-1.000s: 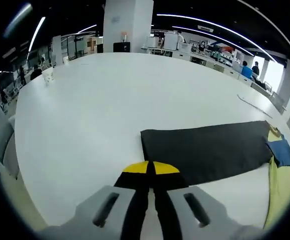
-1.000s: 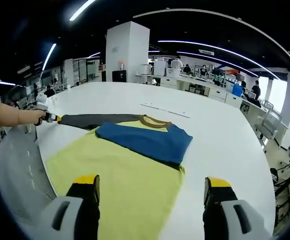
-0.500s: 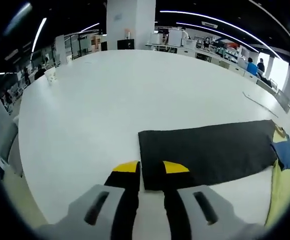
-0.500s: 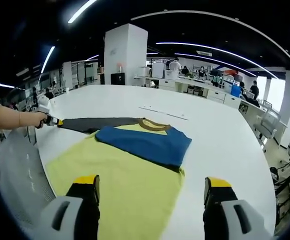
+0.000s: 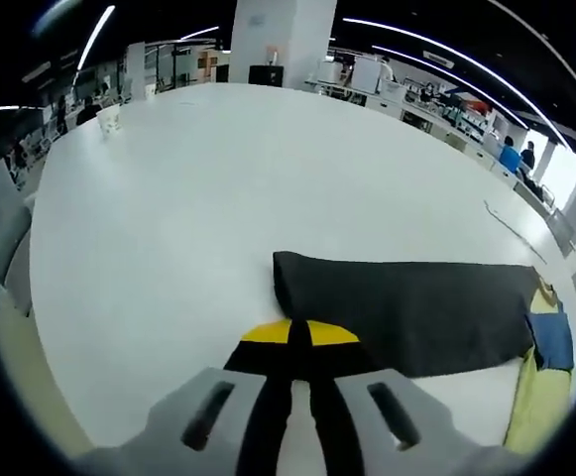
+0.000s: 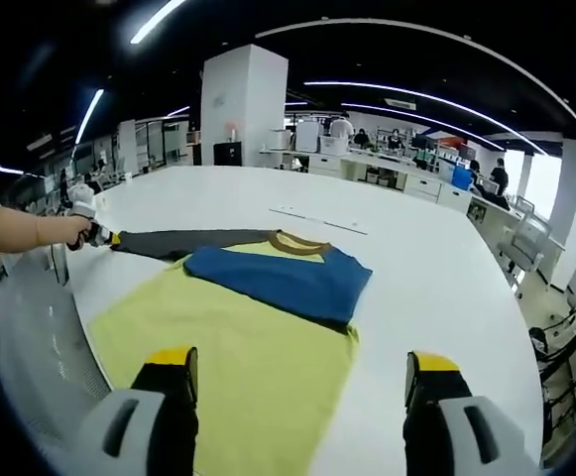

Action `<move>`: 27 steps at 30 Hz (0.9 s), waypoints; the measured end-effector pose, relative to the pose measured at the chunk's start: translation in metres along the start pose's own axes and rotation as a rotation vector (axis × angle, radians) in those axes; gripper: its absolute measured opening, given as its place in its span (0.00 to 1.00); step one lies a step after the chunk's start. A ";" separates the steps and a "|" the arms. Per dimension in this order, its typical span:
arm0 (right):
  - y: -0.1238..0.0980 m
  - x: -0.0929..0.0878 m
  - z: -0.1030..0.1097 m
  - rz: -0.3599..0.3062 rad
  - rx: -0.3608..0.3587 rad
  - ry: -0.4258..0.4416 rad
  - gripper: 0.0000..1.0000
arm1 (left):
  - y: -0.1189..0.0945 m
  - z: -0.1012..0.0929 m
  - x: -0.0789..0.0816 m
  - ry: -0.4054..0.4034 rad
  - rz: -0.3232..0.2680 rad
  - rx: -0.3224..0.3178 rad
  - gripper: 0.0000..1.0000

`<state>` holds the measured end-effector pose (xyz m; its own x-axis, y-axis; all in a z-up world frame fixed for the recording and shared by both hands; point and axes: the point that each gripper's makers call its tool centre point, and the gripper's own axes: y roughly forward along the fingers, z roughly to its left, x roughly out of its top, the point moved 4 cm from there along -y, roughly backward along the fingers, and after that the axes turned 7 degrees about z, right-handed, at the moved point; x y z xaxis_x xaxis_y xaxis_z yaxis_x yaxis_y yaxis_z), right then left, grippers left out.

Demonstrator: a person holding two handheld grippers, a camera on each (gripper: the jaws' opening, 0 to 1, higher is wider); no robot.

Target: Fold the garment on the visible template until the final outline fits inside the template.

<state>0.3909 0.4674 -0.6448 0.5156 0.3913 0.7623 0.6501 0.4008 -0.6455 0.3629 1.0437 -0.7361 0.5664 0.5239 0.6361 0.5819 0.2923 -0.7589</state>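
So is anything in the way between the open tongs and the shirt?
Nothing visible. The right tongs hang open right over the yellow part of the shirt, with no object between them.

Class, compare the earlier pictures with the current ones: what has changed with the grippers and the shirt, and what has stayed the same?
The left gripper, open half a second ago, has shut on the dark sleeve end. The right gripper stays open above the yellow shirt; the blue sleeve stays folded across it.
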 end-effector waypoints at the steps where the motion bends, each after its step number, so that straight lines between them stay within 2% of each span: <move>1: -0.001 0.000 0.000 -0.004 0.000 0.005 0.86 | -0.002 -0.002 0.000 0.015 -0.005 -0.004 0.01; 4: -0.002 0.001 0.001 -0.005 0.004 0.006 0.87 | -0.007 -0.011 0.006 0.067 -0.046 -0.026 0.00; 10: -0.002 0.000 0.004 -0.006 0.023 0.000 0.90 | -0.020 -0.032 0.018 0.093 -0.081 -0.093 0.00; 15: -0.002 -0.002 0.009 -0.016 0.051 0.012 0.91 | -0.034 -0.056 0.036 0.127 -0.141 -0.169 0.00; 27: -0.003 -0.005 0.017 -0.024 0.089 0.008 0.95 | -0.057 -0.114 0.062 0.194 -0.168 -0.317 0.00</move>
<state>0.3771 0.4780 -0.6476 0.5052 0.3741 0.7777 0.6106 0.4819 -0.6284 0.4313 0.9688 -0.6379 0.5301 0.3199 0.7853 0.8098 0.0836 -0.5807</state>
